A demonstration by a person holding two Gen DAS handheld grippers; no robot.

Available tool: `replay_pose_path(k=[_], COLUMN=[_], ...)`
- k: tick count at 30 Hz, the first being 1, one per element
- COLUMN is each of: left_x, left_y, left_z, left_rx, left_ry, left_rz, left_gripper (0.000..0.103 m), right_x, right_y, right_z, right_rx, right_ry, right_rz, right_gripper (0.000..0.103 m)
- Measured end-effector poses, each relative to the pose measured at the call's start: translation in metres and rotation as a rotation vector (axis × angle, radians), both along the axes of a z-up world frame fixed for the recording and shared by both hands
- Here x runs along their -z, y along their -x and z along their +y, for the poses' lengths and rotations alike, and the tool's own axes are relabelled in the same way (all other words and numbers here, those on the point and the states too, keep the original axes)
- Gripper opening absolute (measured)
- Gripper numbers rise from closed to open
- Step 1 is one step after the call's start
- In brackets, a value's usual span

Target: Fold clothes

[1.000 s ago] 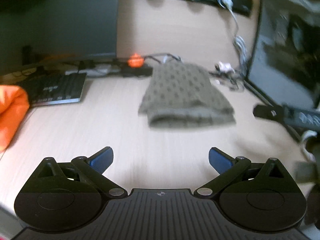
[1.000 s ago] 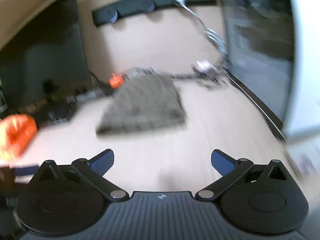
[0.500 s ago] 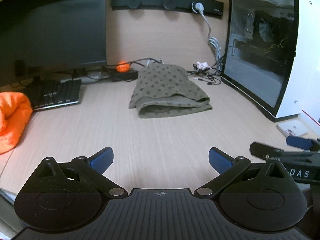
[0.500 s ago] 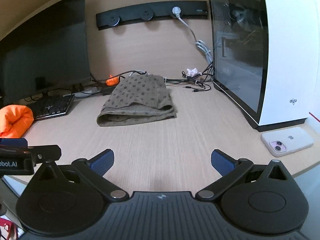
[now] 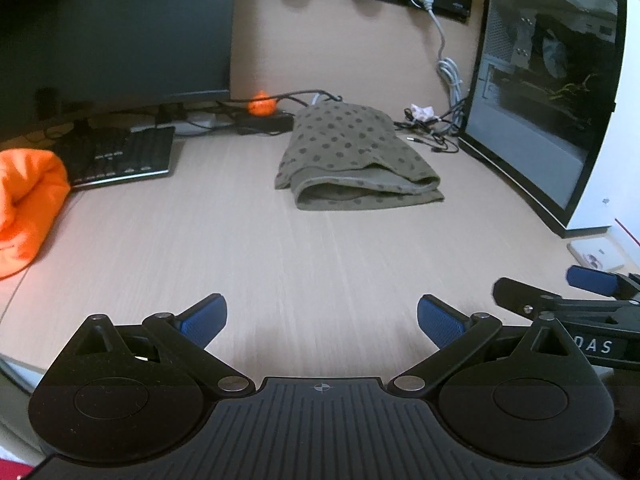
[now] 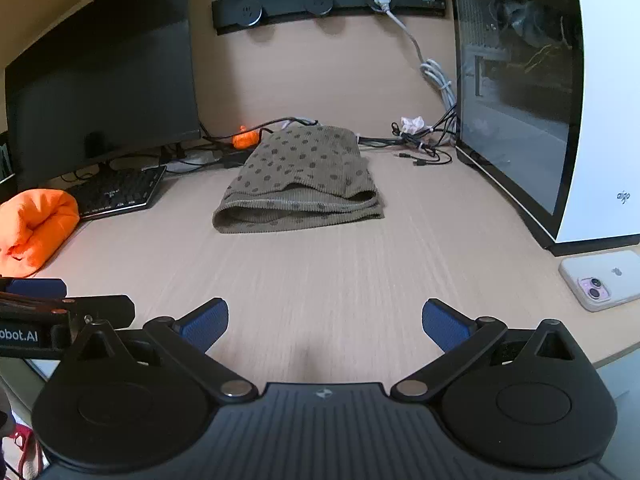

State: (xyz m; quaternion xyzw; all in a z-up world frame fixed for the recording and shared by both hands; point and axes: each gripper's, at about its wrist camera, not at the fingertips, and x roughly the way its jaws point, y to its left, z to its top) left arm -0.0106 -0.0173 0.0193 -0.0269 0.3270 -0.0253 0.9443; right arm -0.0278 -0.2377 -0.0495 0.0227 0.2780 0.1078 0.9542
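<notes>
An olive-brown dotted garment lies folded in a flat stack at the far middle of the wooden desk; it also shows in the right wrist view. My left gripper is open and empty above the desk's near edge, well short of the garment. My right gripper is open and empty, level with the left one and to its right. An orange garment lies bunched at the left edge, also in the right wrist view.
A dark monitor and a keyboard stand at the back left. A white PC case with a glass side fills the right. A phone lies face down at the near right. Cables lie by the back wall.
Both grippers have pulled back from the folded dotted garment toward the desk's near edge and steadied. The garment has stayed where it lay. Both grippers stay open.
</notes>
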Motion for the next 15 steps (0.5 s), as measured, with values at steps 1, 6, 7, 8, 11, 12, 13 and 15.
replay_pose_path(k=[1, 6, 7, 8, 11, 12, 13, 15], left_x=[0.0006, 0.0021, 0.0021, 0.0020, 0.0021, 0.0024, 0.0027, 0.0033], left_y=[-0.0013, -0.0051, -0.0057, -0.0063, -0.0077, -0.0081, -0.0084, -0.0091], left_z=[0.0001, -0.0004, 0.0001, 0.0005, 0.0003, 0.0001, 0.0001, 0.0010], left_rx=[0.005, 0.010, 0.011, 0.014, 0.023, 0.025, 0.027, 0.024], left_ry=[0.000, -0.015, -0.015, -0.012, -0.008, -0.008, -0.007, -0.004], left_rz=[0.003, 0.009, 0.007, 0.006, 0.007, 0.009, 0.011, 0.015], left_gripper=[0.103, 0.103, 0.103, 0.103, 0.103, 0.103, 0.103, 0.103], right_x=[0.0004, 0.0009, 0.0010, 0.0012, 0.0016, 0.0019, 0.0022, 0.0030], right_y=[-0.0010, -0.0032, -0.0037, -0.0041, -0.0047, -0.0048, -0.0049, -0.0053], right_z=[0.0001, 0.0003, 0.0005, 0.0005, 0.0000, -0.0002, -0.0002, -0.0007], right_rx=[0.004, 0.027, 0.034, 0.040, 0.049, 0.051, 0.052, 0.055], right_ry=[0.000, 0.010, 0.017, 0.023, 0.022, 0.022, 0.021, 0.017], right_rz=[0.002, 0.005, 0.007, 0.010, 0.021, 0.023, 0.026, 0.032], right_gripper=[0.103, 0.103, 0.103, 0.103, 0.103, 0.103, 0.103, 0.103])
